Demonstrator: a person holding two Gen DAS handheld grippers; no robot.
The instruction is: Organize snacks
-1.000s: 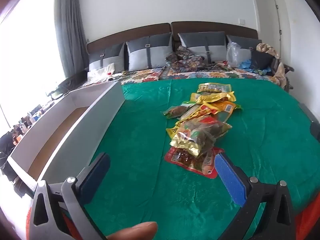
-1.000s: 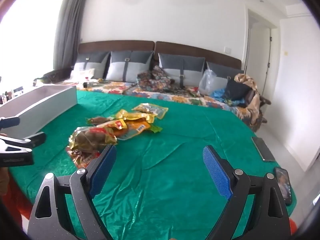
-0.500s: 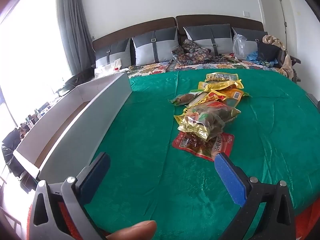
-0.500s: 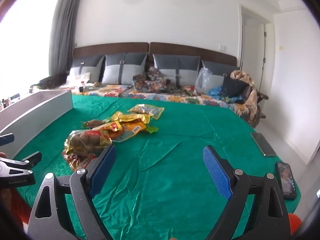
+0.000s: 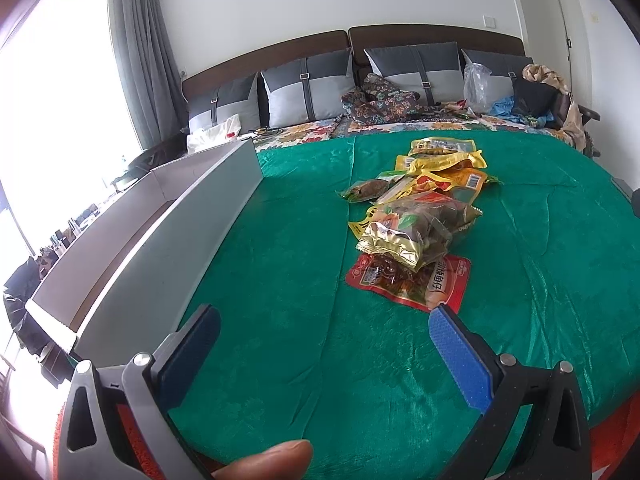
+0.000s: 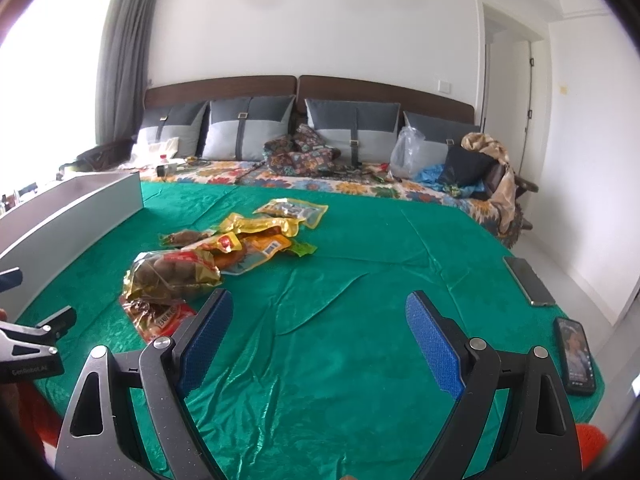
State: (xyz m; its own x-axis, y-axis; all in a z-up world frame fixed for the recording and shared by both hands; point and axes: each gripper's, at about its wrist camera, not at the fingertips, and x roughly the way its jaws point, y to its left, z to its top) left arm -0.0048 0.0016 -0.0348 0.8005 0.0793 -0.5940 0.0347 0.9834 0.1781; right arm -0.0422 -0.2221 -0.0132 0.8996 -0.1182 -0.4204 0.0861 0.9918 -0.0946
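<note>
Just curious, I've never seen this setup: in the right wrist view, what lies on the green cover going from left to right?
Long white box → pile of snack packets → grey phone → black phone with lit screen.

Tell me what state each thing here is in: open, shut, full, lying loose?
Left gripper: open, holding nothing.
Right gripper: open, holding nothing.
Box: open-topped, no snacks visible inside.
Snacks: sealed, heaped loose on the green cover.
Phone: screen lit.
Other phone: dark, flat.
</note>
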